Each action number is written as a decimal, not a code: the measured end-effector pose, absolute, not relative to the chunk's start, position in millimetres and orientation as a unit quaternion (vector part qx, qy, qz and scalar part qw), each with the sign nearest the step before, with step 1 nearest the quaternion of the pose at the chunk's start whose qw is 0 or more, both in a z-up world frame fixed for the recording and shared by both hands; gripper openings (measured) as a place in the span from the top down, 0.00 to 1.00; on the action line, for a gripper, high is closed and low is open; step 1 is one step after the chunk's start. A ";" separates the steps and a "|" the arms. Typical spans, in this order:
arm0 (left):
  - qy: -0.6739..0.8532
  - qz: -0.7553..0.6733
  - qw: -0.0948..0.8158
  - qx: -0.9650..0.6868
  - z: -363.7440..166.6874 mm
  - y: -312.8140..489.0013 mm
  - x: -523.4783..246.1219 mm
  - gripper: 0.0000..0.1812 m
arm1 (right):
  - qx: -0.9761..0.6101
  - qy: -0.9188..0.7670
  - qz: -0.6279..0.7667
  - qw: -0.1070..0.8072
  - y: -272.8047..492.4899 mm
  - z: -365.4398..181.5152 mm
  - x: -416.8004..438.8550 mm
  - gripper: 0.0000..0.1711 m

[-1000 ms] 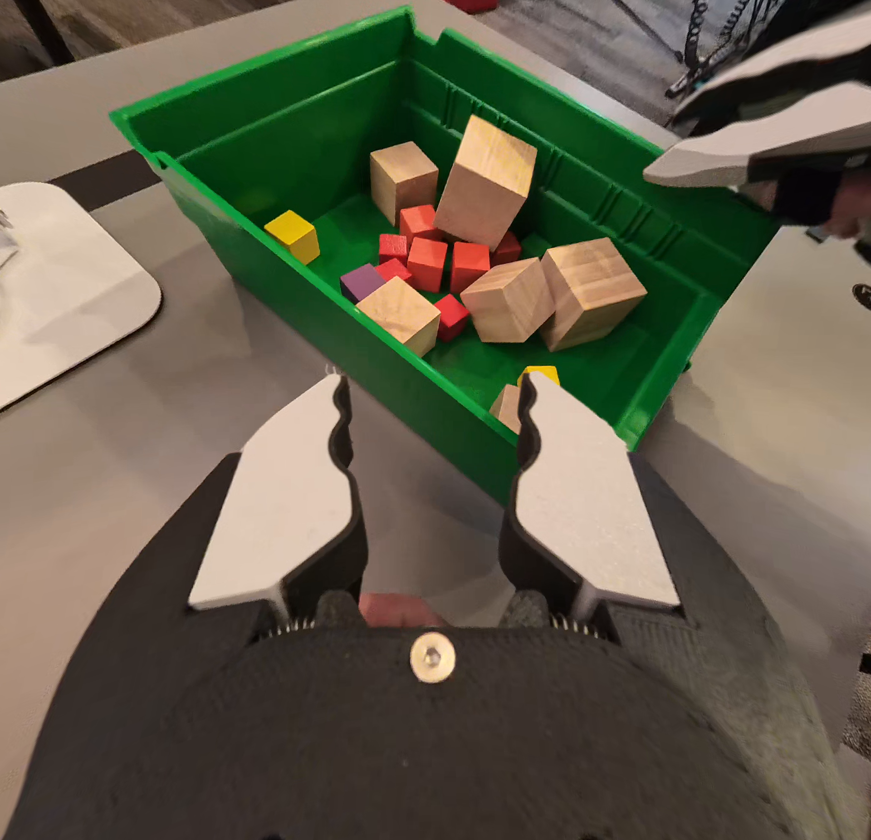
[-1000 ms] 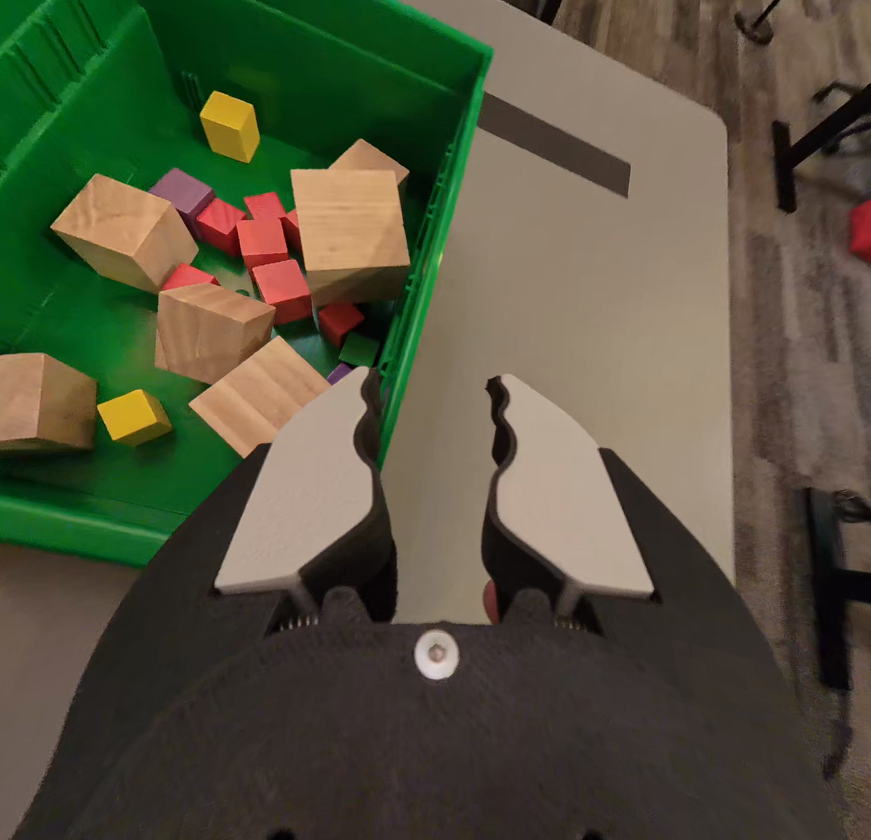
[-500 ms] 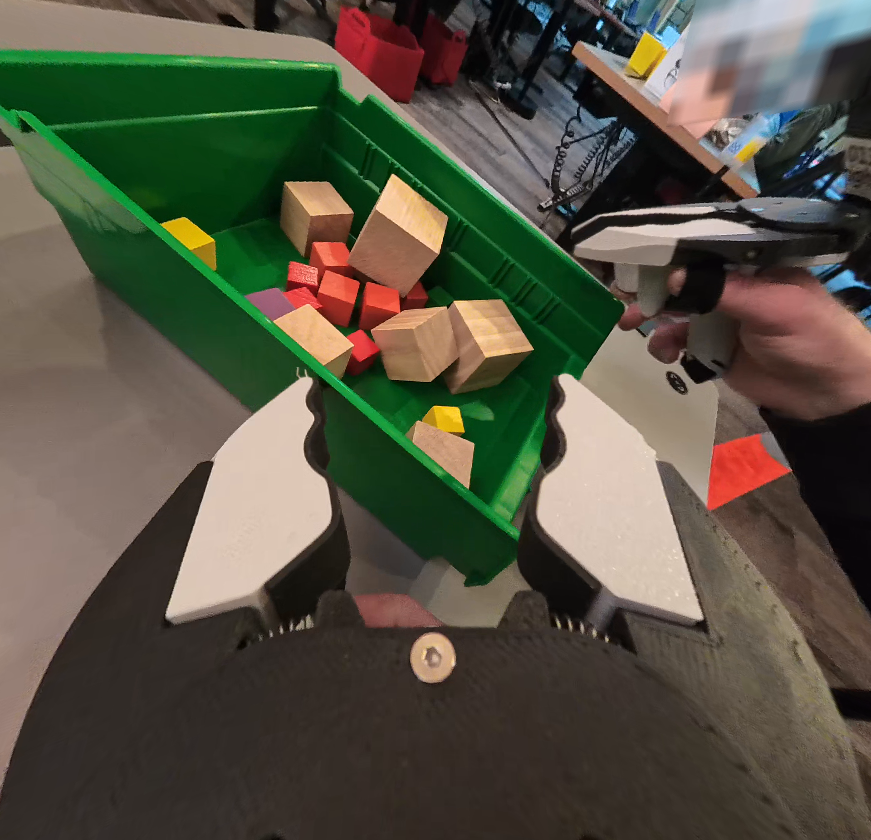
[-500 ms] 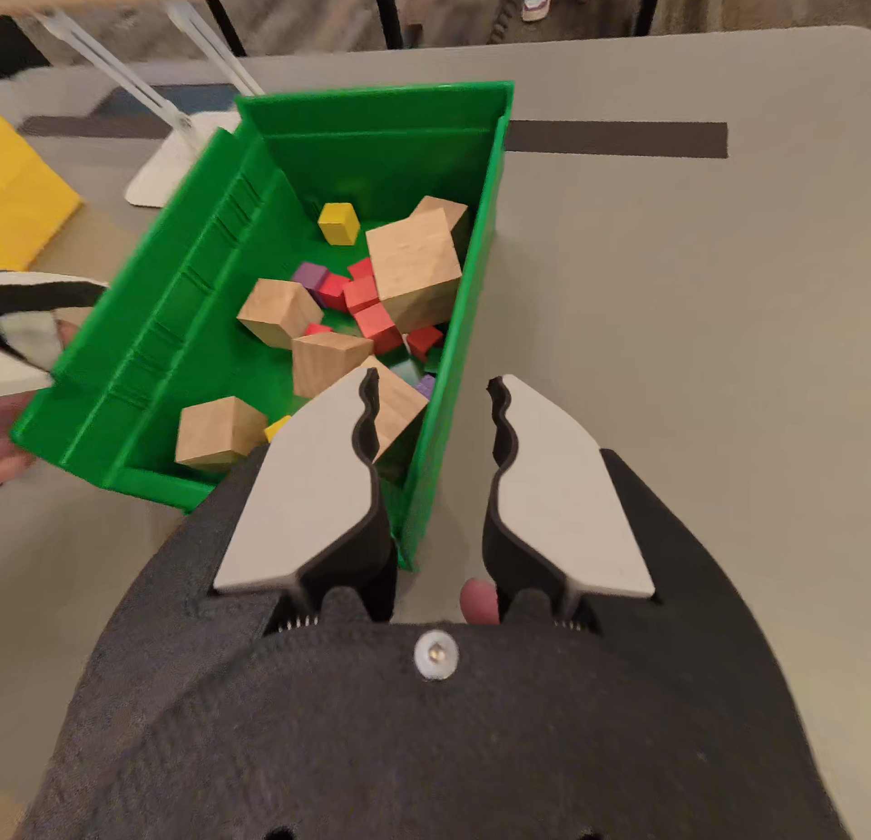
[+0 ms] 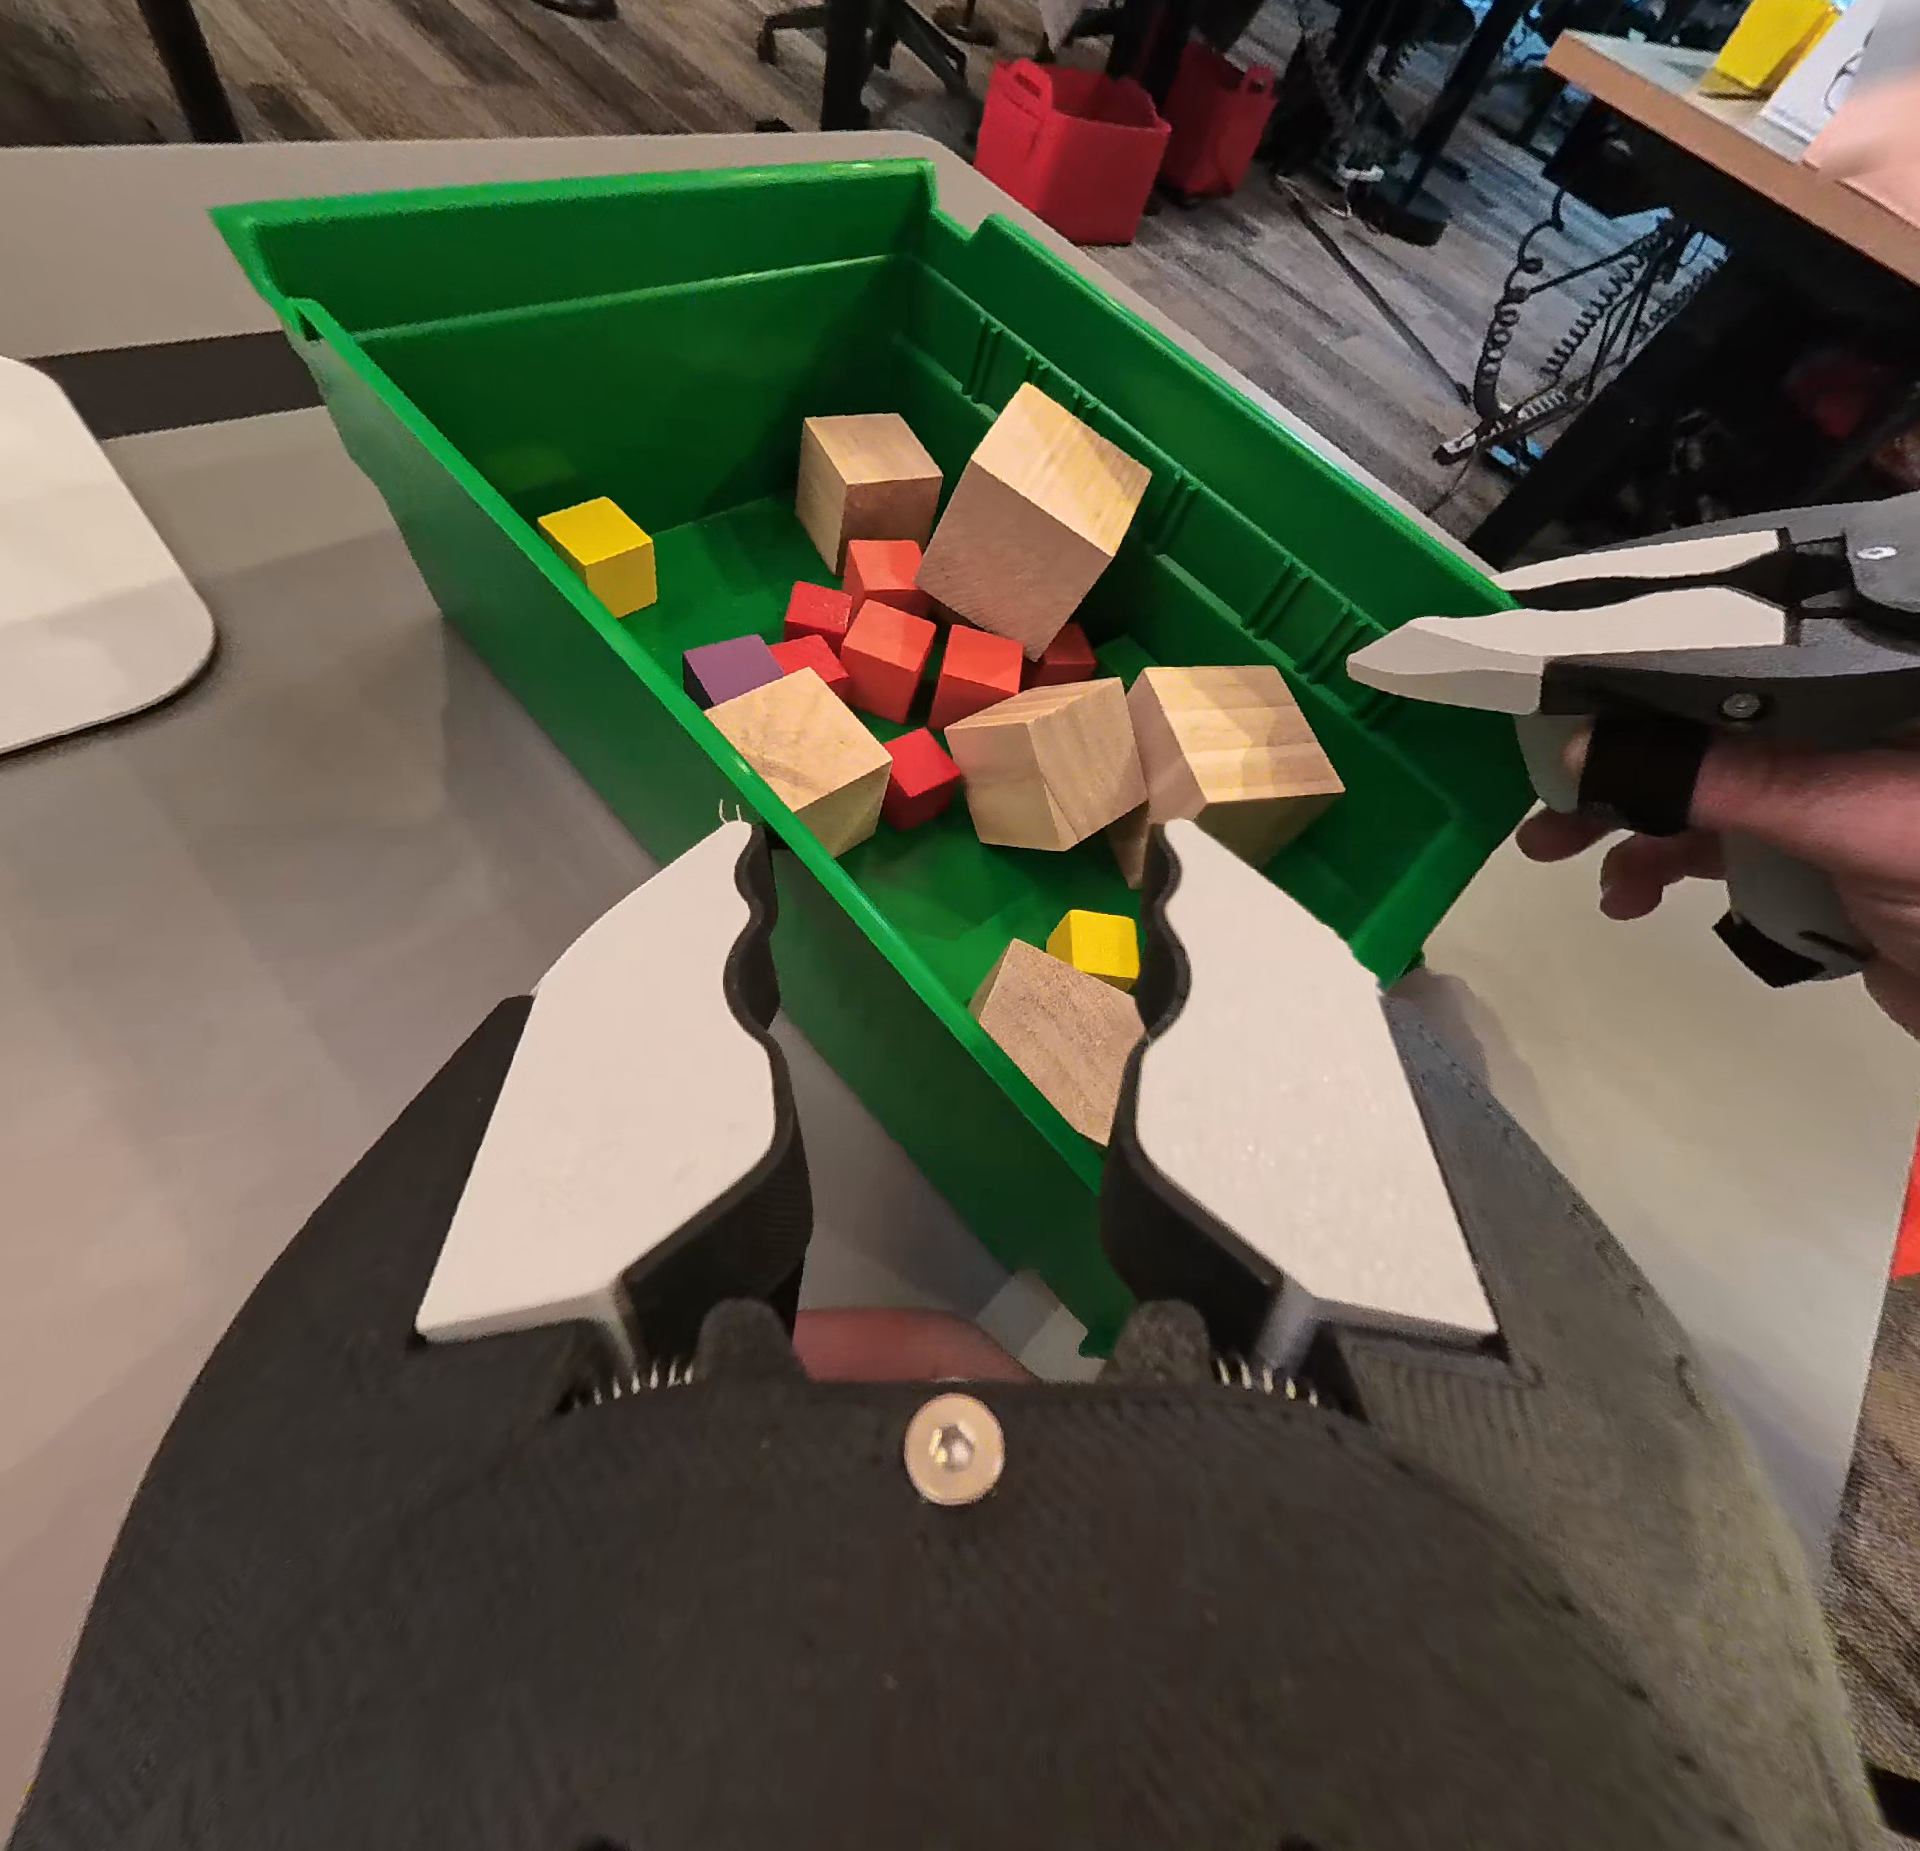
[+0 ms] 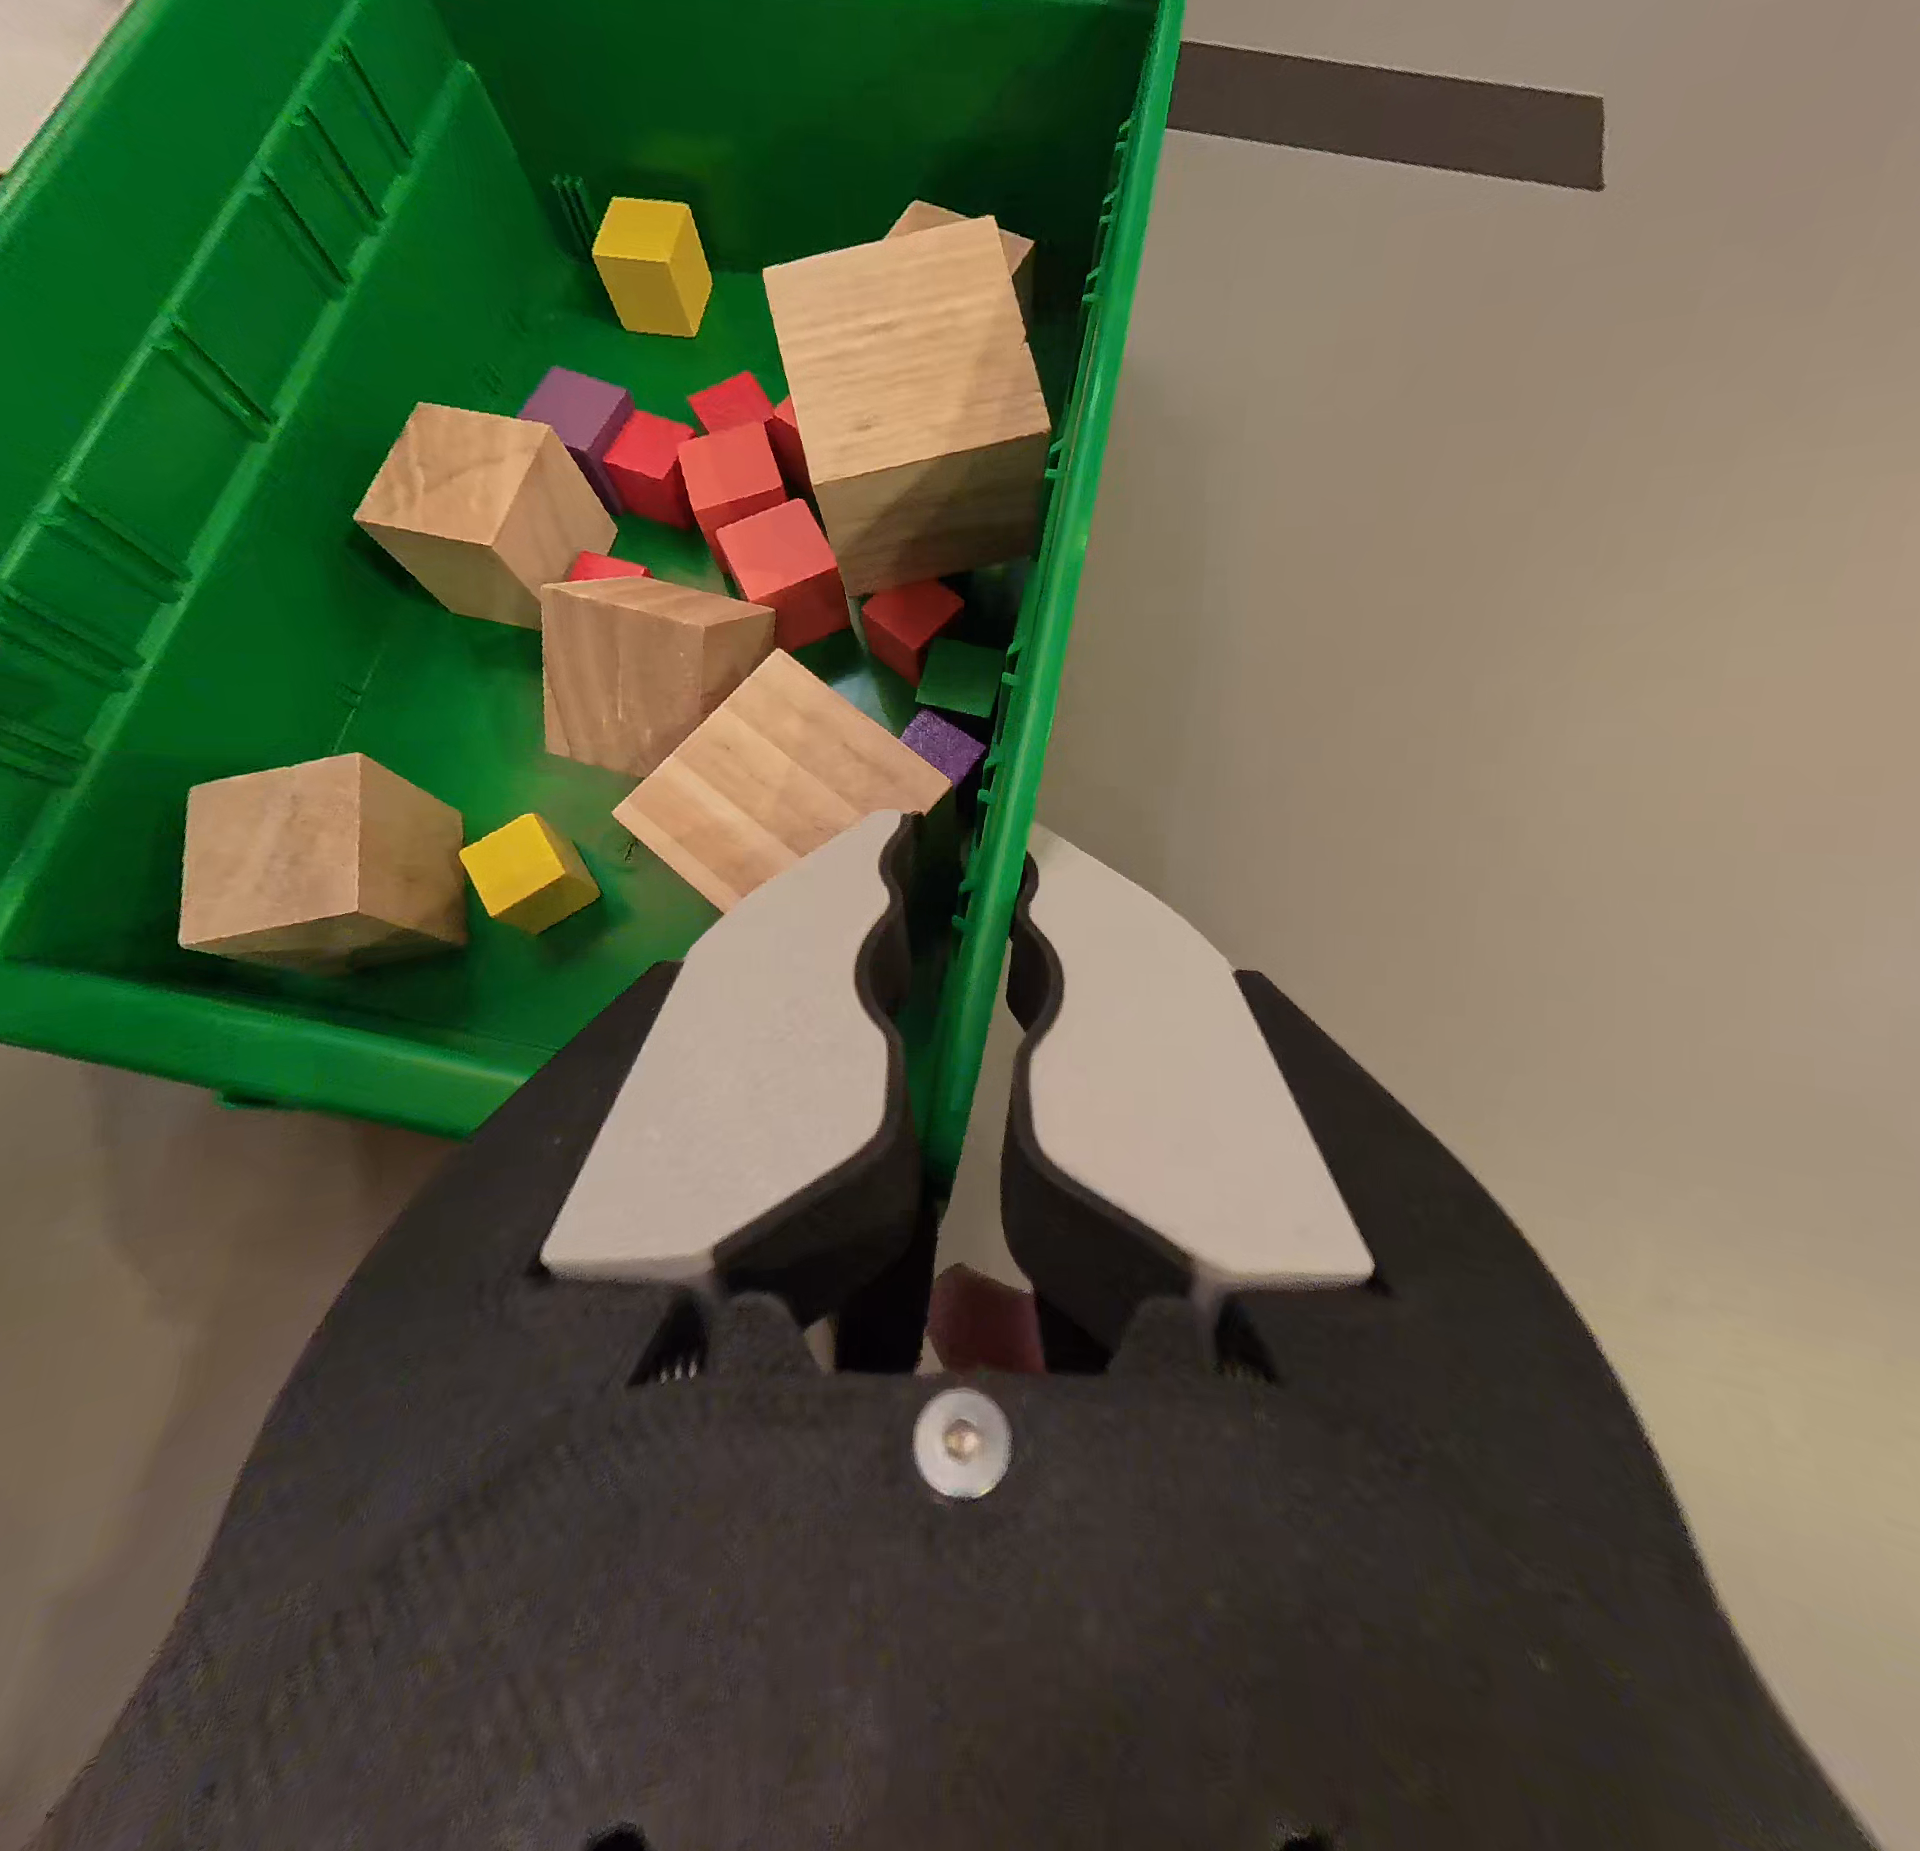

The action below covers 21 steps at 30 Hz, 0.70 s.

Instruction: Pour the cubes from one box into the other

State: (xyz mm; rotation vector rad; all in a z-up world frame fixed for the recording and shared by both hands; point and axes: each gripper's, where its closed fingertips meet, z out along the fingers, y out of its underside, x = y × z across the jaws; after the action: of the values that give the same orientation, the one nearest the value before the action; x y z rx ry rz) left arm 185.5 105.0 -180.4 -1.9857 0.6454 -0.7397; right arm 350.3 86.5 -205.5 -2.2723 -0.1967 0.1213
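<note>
**binwatcher:** Since the half-second-ago shot the right gripper (image 6: 961, 871) has slid forward onto the green box (image 6: 260, 243). It used to sit just short of the long wall with a wider gap; now one finger is inside, one outside, and the gap has narrowed until both pads look to be touching that wall (image 6: 1081, 430) near the box's near corner. I'd call that pinching the rim. The left gripper (image 5: 951, 851) has barely changed: jaws spread wide, straddling the opposite long wall near the other near corner, not squeezing anything.

**cube_guy:** So which step is this? Looks like pre-pour to me.

**binwatcher:** Yep, getting a two-sided hold on the full box. Everything's still in it: the wooden cubes (image 6: 904, 399), a pile of small red cubes (image 6: 774, 554), two yellow cubes (image 6: 652, 263), a couple of purple ones and a green one tucked against the right-hand wall. The box sits on the grey tabletop (image 6: 1507, 658), close to its edge on the right gripper's side, with the dark tape strip (image 6: 1392, 118) running off past its far end.

**cube_guy:** Where's the other box though?

**binwatcher:** Can't see it in either view. My guess for the next move: left tongs have to close on their wall, then lift and tilt. Big blocks are leaning on the little ones, so they'll probably tumble all at once.
</note>
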 end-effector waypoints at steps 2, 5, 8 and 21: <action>0.263 -0.294 0.448 -0.802 -180.9 104.9 188.4 0.63 | -0.904 -0.072 0.047 0.418 85.8 -205.4 353.1 0.96; 0.264 -0.300 0.448 -0.800 -180.6 103.0 191.2 0.63 | -0.903 -0.068 0.041 0.423 83.7 -205.5 356.6 0.96; 0.271 -0.328 0.436 -0.793 -178.0 94.6 190.5 0.62 | -0.902 -0.061 0.040 0.425 81.8 -205.5 361.2 0.97; 0.282 0.226 0.573 -0.736 -72.3 145.4 -205.9 0.60 | -0.900 -0.122 0.074 0.413 63.9 -205.9 361.7 1.00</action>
State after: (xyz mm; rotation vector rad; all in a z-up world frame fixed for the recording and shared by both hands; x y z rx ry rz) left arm -205.9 145.4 -72.3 -1.7246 0.6600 0.5295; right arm 361.7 63.9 -205.9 -2.2625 -0.3068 0.1868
